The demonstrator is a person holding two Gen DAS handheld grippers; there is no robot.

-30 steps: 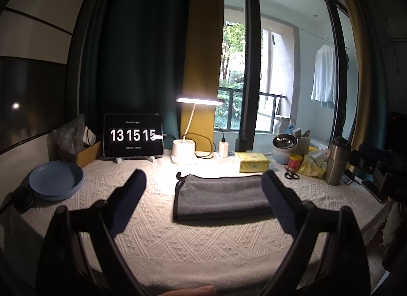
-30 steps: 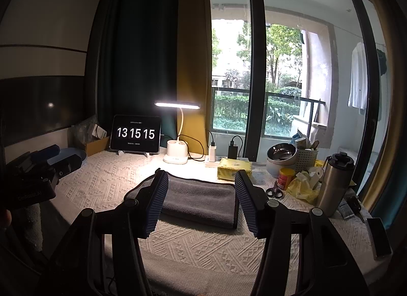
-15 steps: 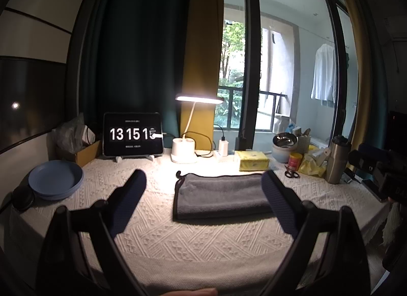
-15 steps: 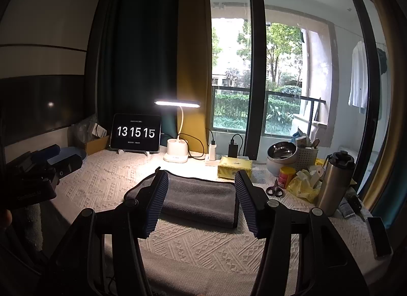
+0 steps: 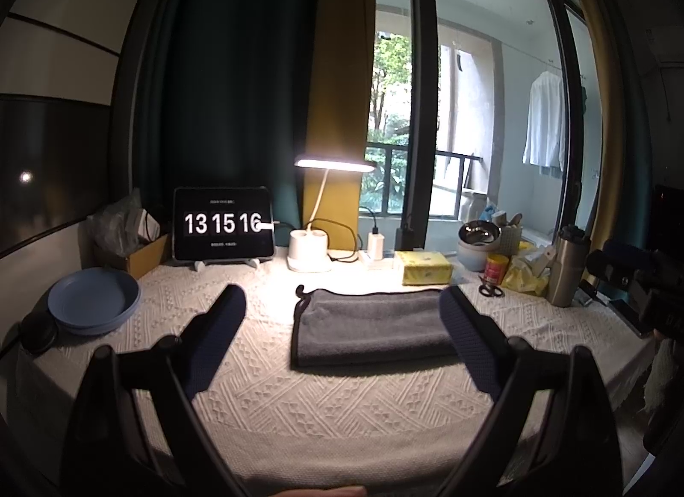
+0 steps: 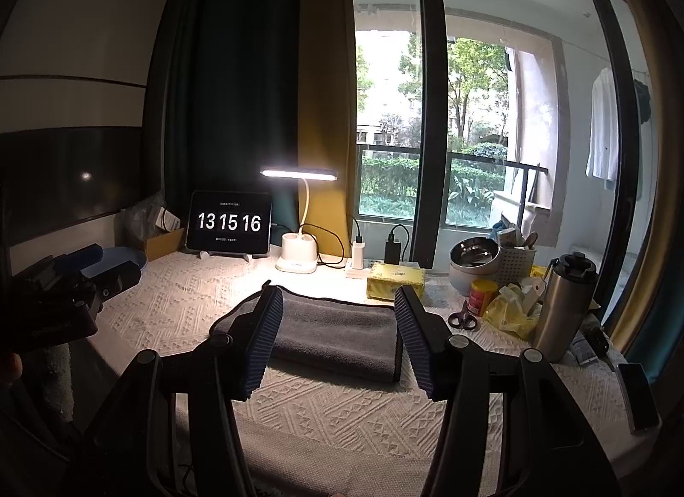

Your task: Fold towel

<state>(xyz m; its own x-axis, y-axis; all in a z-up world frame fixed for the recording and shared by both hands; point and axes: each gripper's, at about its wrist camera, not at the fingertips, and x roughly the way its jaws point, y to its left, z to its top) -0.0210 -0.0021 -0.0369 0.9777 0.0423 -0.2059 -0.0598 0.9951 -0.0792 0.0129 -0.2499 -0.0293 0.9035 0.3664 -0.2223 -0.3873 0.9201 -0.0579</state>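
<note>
Lying flat past the fingertips of both grippers is the folded grey cloth towel (image 5: pixel 370 328) (nothing is touching it). The left gripper (image 5: pixel 344 309) has its fingers spread wide apart, holding nothing. The right gripper (image 6: pixel 337 317) is spread too, empty, with the towel showing between its ribbed blue pads (image 6: pixel 263 343).

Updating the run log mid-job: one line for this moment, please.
towel: folded, flat on table | left gripper: open, above table | right gripper: open, above table | contact: none
</note>
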